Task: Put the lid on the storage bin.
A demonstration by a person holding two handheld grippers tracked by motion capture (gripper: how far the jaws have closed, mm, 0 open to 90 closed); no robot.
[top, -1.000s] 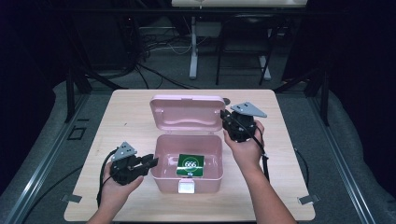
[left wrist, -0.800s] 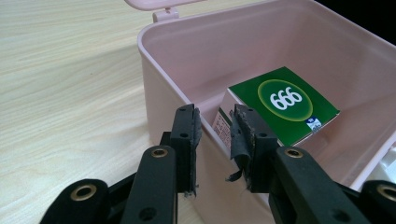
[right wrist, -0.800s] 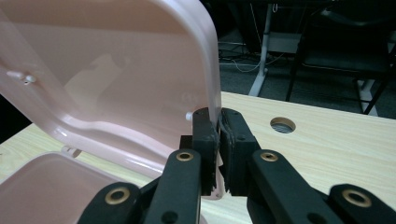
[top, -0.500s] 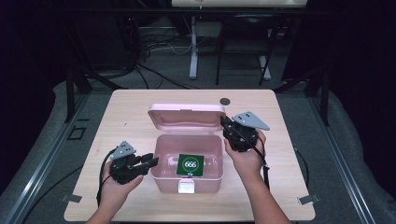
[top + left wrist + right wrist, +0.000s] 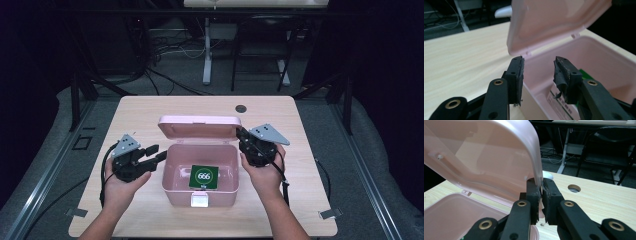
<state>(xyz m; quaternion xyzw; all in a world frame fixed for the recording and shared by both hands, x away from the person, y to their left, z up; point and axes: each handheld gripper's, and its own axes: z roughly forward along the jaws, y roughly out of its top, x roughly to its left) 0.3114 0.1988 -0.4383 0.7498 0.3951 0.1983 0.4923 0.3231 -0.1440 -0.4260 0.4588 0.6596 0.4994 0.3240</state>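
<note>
**Pink box lid pinched at its right edge; left gripper free and spread**

Pink plastic box sat near the front middle of the wooden table, its hinged lid raised partway and tilted back over the rear wall. A green square packet with a white round mark lay flat on the box floor, right of centre.

Right gripper was at the lid's right-hand end. In the right gripper view its two black jaws were closed on the lid's thin rim, pads pressed against either face of the plastic, with the lid curving up and away to the left. A round hole in the tabletop showed just beyond the jaws.

Left gripper was held just beside the box's left wall, pointing toward it. Its jaws had just been opening; in the left gripper view they stood apart with nothing between the pads. They framed the box's near corner, the lid's lower edge hung above, and the pads were clear of the plastic. A corner of the green packet showed past the right jaw.

Both hands held their grippers from the near side of the table, forearms entering from the bottom edge of the high view.
</note>
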